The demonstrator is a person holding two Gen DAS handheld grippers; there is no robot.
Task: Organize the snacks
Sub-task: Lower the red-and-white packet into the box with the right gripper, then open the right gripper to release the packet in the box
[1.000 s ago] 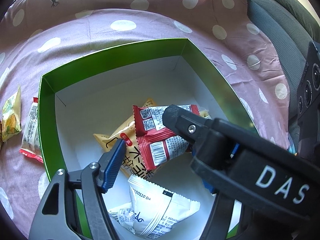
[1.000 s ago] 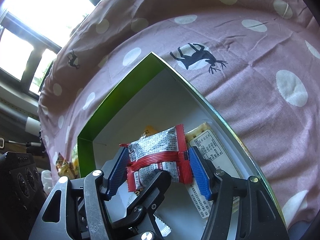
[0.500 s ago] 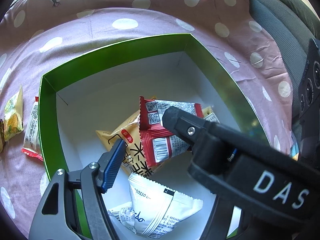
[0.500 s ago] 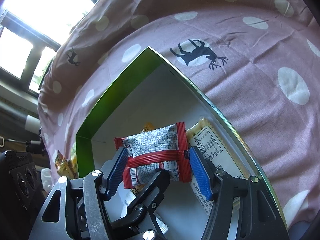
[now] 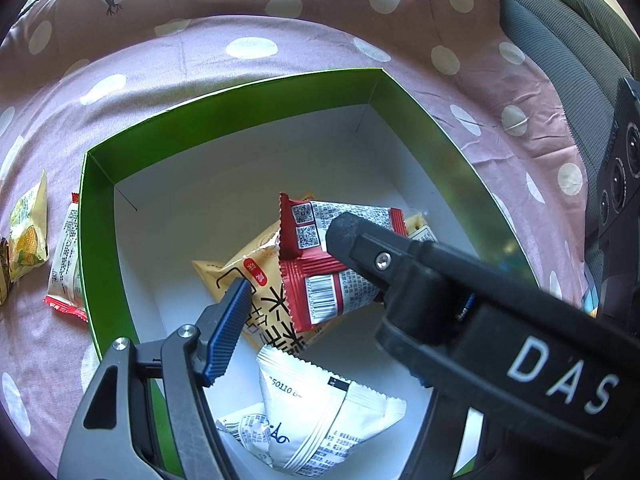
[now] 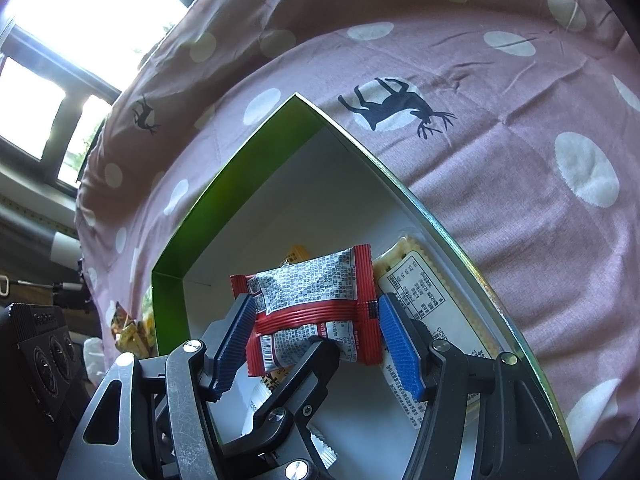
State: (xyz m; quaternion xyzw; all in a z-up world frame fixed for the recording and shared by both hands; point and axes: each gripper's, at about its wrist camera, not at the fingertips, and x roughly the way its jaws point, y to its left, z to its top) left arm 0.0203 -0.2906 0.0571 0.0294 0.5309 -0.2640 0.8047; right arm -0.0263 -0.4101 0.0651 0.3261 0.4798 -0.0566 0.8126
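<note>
A green box (image 5: 224, 120) with a white floor sits on the pink dotted cloth. My right gripper (image 6: 316, 336) holds a red and silver snack packet (image 6: 308, 292) between its blue pads, above the box floor. The same packet (image 5: 320, 268) shows in the left wrist view, with the right gripper's black body (image 5: 460, 292) crossing in front of it. My left gripper (image 5: 280, 308) is open and empty over the box; only its left blue pad (image 5: 228, 328) shows. A yellow packet (image 5: 256, 276), a white packet (image 5: 320, 408) and a cracker packet (image 6: 424, 300) lie in the box.
Loose snacks lie on the cloth left of the box: a corn packet (image 5: 28, 232) and a red-edged white packet (image 5: 66, 264). A grey padded chair (image 5: 568, 32) stands at the right. Windows (image 6: 60, 40) are behind the table.
The right gripper has carried the red packet slightly further over the box. The left gripper has stayed open and hardly moved.
</note>
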